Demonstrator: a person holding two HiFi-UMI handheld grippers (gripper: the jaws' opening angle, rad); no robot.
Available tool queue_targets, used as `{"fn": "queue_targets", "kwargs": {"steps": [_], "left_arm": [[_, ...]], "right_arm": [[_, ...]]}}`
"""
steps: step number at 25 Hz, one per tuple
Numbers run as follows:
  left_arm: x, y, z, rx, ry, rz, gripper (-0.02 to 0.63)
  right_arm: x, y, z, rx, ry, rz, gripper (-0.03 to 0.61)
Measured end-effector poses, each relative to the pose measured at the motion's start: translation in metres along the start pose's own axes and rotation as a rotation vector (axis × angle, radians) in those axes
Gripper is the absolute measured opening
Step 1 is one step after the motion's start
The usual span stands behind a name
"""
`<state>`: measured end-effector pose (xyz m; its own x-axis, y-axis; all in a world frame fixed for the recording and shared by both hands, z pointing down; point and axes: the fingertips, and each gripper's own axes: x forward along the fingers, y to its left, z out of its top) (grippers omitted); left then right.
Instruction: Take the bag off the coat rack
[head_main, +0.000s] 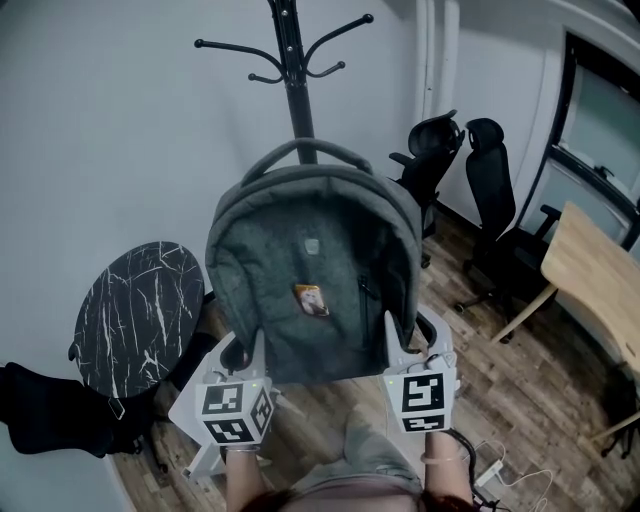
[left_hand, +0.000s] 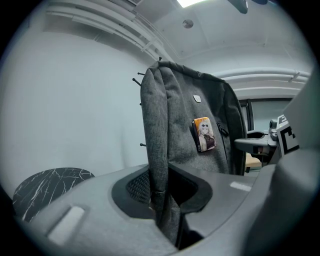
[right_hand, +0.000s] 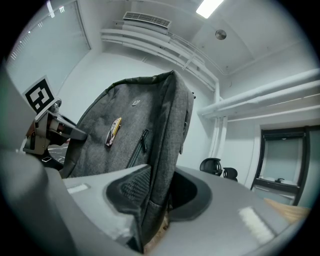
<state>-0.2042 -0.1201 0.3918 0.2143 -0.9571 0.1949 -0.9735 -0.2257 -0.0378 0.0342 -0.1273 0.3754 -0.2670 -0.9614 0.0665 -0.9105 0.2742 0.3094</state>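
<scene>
Bag (head_main: 310, 250): grey backpack, long axis upright, front panel facing the camera, top tipped towards the far side. It's held up in front of the coat rack (head_main: 297, 90), and its top handle (head_main: 305, 150) crosses the pole well below the upper hooks. I can't tell whether that handle is caught on a lower peg or already free.

Key relation: the bag runs up and away from both sets of fingers, so all the weight sits above the grip points. Neither arm is nearer, since each takes one bottom corner.

Left gripper (head_main: 245, 355): jaws pinched on the bag's lower left side edge, fabric squeezed between the pads (left_hand: 165, 200).
Right gripper (head_main: 415, 340): same on the lower right edge, side panel clamped (right_hand: 155, 200).

My read: the next move is to lift and pull towards the near side, keeping both sides level so the top doesn't flop.

Looks: heather-grey fabric, soft, small orange badge (head_main: 311, 299) at mid-front, dark zip just to its right.

Around it: round black marbled table (head_main: 140, 305) to the left, black office chairs (head_main: 495, 200) far right, wooden desk (head_main: 595, 270) at the right edge.
</scene>
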Motion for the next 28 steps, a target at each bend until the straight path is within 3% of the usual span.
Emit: {"fn": "queue_targets", "kwargs": {"steps": [28], "left_arm": [[-0.048, -0.010, -0.021, -0.024, 0.010, 0.009, 0.074]], "right_arm": [[-0.045, 0.019, -0.006, -0.006, 0.012, 0.008, 0.104]]}}
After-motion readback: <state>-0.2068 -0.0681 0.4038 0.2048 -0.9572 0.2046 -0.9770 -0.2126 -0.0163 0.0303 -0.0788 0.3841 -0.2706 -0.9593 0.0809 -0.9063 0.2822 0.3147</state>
